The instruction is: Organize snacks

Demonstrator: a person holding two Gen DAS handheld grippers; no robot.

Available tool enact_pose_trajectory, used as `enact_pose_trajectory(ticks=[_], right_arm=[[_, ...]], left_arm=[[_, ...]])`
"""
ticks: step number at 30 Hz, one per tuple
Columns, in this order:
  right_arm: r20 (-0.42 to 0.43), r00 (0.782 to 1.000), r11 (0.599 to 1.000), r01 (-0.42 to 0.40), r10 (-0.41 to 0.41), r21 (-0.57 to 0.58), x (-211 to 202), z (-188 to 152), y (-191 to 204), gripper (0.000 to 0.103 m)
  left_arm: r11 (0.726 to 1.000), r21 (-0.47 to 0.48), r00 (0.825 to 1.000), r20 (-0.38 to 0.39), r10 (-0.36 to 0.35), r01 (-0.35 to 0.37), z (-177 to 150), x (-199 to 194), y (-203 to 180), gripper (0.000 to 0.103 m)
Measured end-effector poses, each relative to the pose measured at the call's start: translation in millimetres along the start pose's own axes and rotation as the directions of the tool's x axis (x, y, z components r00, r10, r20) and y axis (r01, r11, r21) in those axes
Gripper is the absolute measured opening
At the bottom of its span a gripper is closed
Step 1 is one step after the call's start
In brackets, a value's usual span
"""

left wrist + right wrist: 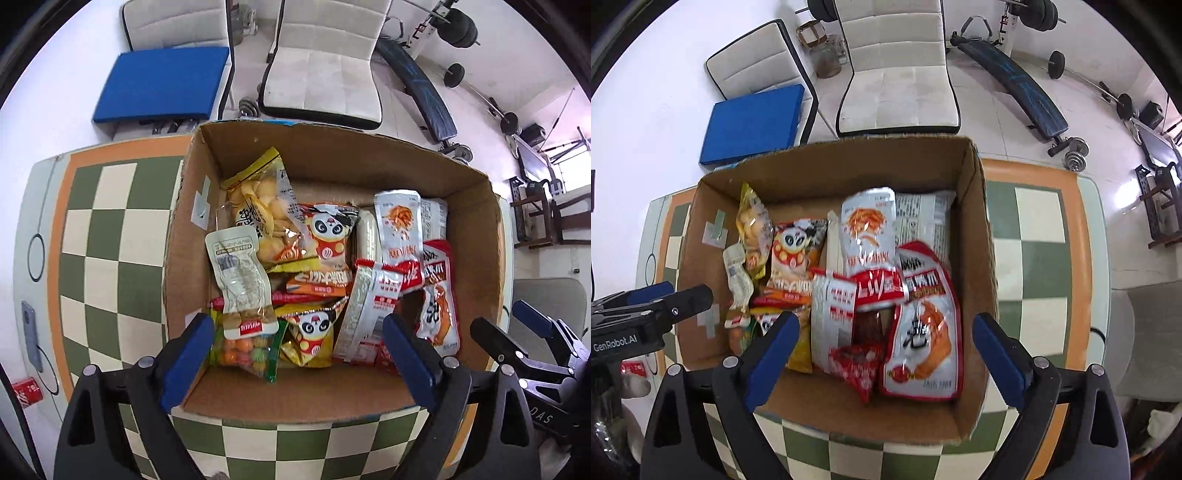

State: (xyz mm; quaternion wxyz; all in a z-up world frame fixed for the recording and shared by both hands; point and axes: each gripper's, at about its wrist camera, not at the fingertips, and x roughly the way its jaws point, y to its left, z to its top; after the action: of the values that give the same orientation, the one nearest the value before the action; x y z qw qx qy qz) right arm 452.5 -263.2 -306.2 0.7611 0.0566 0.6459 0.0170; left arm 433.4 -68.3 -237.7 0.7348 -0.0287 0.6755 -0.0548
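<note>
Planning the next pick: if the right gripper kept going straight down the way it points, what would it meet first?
Probably the red and white snack packets piled in the cardboard box; the open right gripper hangs right above them, though depth is unclear.

The box is brown cardboard. The table has green and cream squares like a checkerboard, with an orange band around them. Both grippers have black arms and blue pads: the left gripper and the right gripper. A yellow bag holds pale round snacks. The panda packet is red, white and orange. The big packet is red and white with orange. A blue cushion lies on a white chair with black edges beside it.
</note>
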Motion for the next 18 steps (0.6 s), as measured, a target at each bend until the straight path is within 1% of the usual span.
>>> enact_pose_trajectory(ticks=[4,6,8,10,12,13,14,15,16,18], right_arm=[[0.007,1.000,1.000,-0.005,0.005,0.013,-10.6,-17.9,-2.1,0.097],[0.013,1.000,1.000,-0.003,0.002,0.023,-16.4,-25.2,-3.6,0.097],[0.017,1.000,1.000,-0.006,0.006,0.025,-21.3,-29.8,-4.4,0.097],[0.030,1.000,1.000,-0.003,0.003,0.031,-30.3,-35.6,-6.4,0.097],[0.047,0.999,0.999,-0.005,0.004,0.034,-40.6,-40.3,-8.1,0.098],[0.059,0.998,0.999,-0.006,0.004,0.038,-47.5,-43.9,-9.2,0.098],[0.071,0.997,0.999,-0.006,0.004,0.040,-53.9,-47.2,-9.7,0.098],[0.085,0.996,0.999,-0.007,0.004,0.040,-61.2,-51.1,-10.2,0.098],[0.103,0.995,0.999,-0.009,0.005,0.039,-70.3,-55.9,-10.3,0.098],[0.136,0.991,0.999,-0.007,0.002,0.034,-87.0,-64.9,-9.4,0.098]], left_arm=[[1.000,0.013,1.000,0.019,-0.002,0.002,-14.8,-10.6,-6.4,0.093],[1.000,0.009,1.000,0.017,-0.023,0.023,-21.5,-15.6,-8.3,0.093],[0.999,0.010,0.999,0.033,-0.031,0.030,-26.9,-22.7,-10.6,0.093],[0.999,0.014,0.997,0.065,-0.034,0.033,-33.8,-34.3,-13.8,0.093],[1.000,0.013,0.994,0.105,-0.022,0.021,-41.1,-46.5,-15.7,0.093],[1.000,0.015,0.990,0.140,-0.006,0.004,-46.4,-56.0,-17.3,0.093],[1.000,0.015,0.988,0.157,0.001,-0.003,-49.6,-61.3,-17.5,0.093],[1.000,0.014,0.983,0.183,0.000,-0.003,-55.6,-70.6,-18.2,0.093],[1.000,0.015,0.981,0.194,-0.016,0.014,-59.9,-76.9,-18.3,0.093],[1.000,0.023,0.972,0.234,-0.004,-0.001,-71.6,-92.6,-20.4,0.093]])
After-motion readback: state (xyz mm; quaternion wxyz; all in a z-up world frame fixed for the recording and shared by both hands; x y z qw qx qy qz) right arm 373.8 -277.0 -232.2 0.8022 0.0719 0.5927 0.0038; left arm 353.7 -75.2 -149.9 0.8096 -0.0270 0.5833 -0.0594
